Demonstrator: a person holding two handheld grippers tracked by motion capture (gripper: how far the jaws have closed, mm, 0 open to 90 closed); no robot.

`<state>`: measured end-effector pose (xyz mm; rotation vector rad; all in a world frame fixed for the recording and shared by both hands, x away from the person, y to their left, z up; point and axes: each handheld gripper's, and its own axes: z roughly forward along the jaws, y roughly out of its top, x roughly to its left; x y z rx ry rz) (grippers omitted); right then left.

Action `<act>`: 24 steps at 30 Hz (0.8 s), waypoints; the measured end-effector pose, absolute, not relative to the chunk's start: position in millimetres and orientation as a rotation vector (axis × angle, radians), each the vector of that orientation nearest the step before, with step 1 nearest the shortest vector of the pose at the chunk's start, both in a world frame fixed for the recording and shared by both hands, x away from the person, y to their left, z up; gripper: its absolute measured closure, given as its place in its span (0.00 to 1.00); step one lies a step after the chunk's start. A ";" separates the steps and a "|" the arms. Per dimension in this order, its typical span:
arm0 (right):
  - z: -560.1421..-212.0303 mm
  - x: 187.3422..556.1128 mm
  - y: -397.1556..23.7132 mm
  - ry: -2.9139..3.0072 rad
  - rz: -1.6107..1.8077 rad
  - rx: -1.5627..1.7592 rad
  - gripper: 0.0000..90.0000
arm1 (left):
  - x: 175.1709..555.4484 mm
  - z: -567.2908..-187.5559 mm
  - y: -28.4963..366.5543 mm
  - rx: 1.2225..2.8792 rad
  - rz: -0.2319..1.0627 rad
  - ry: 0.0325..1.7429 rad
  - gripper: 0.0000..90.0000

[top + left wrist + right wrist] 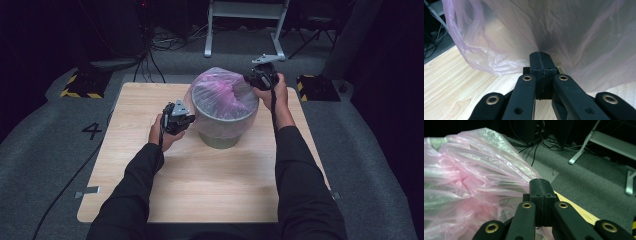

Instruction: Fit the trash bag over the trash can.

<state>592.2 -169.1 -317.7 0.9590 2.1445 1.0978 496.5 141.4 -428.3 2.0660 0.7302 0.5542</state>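
Pink bag liner draped over the grey bin, centre of the high view, both my grippers pinched on it.

My left gripper clamps the film at the bin's left, my right gripper clamps it upper right. Pulling unevenly could tear the thin, crinkled, translucent film or tip the bin on the table.

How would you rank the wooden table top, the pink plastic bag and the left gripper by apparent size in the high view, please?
1. wooden table top, by far the largest.
2. pink plastic bag, draped over the grey bin.
3. left gripper, the smallest.
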 end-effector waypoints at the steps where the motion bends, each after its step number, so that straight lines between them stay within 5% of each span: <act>1: -317.5 592.3 -169.1 2.138 1.093 0.966 1.00 | 496.3 -428.5 141.6 2.067 0.552 0.729 1.00; 6: -317.6 588.0 -166.4 2.144 1.088 0.938 0.92 | 494.6 -430.3 145.2 2.077 0.568 0.736 0.97; 16: -304.7 566.7 -165.2 2.203 1.223 0.792 0.65 | 471.8 -430.9 174.7 2.073 0.583 0.812 0.33; 24: -298.5 545.7 -151.0 2.303 1.258 0.654 0.56 | 444.4 -435.2 189.7 2.094 0.536 0.801 0.23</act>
